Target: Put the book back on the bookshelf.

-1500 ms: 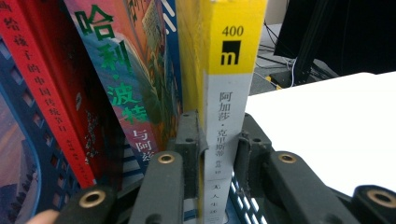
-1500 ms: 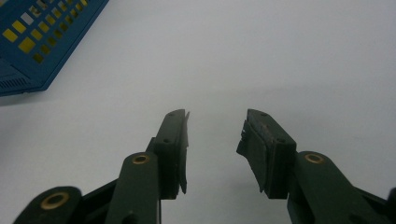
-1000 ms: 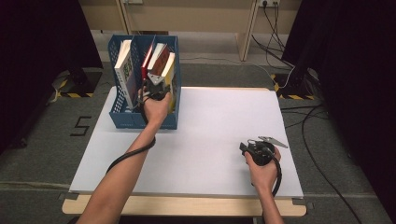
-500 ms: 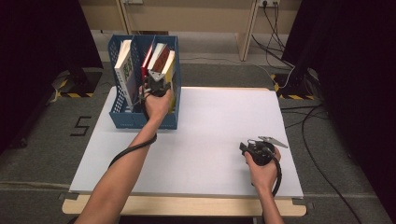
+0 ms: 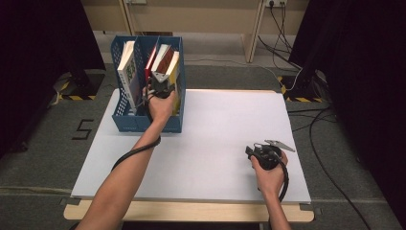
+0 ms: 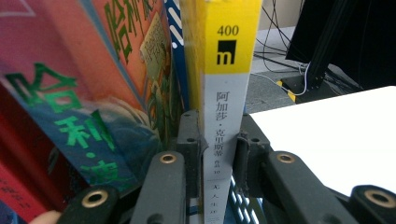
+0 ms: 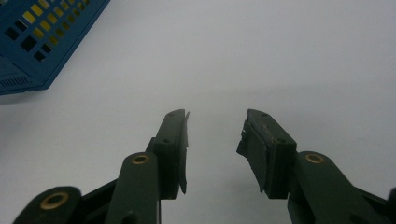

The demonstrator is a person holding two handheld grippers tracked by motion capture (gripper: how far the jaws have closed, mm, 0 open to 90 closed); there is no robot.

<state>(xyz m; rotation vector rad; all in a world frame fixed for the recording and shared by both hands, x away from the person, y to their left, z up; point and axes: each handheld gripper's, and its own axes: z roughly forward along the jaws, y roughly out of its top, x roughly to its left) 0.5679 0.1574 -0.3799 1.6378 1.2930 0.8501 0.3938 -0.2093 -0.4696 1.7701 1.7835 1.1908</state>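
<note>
A blue file rack (image 5: 125, 122) stands at the table's back left with several books upright in it. My left gripper (image 5: 160, 88) reaches into its right-hand slot. In the left gripper view, the gripper (image 6: 217, 140) is shut on the spine of a yellow-and-grey book (image 6: 229, 56), one pad on each side of it. That book (image 5: 175, 67) leans at the rack's right wall. My right gripper (image 5: 251, 152) rests low over the table at the front right. In the right gripper view, the right gripper (image 7: 215, 126) is open with nothing between its pads.
A colourful book (image 6: 84, 93) leans just left of the gripped one, with a red book (image 5: 152, 60) and a white book (image 5: 127, 64) further left. The white table (image 5: 215, 124) spreads between the hands. The rack's corner (image 7: 28, 46) lies far off my right gripper.
</note>
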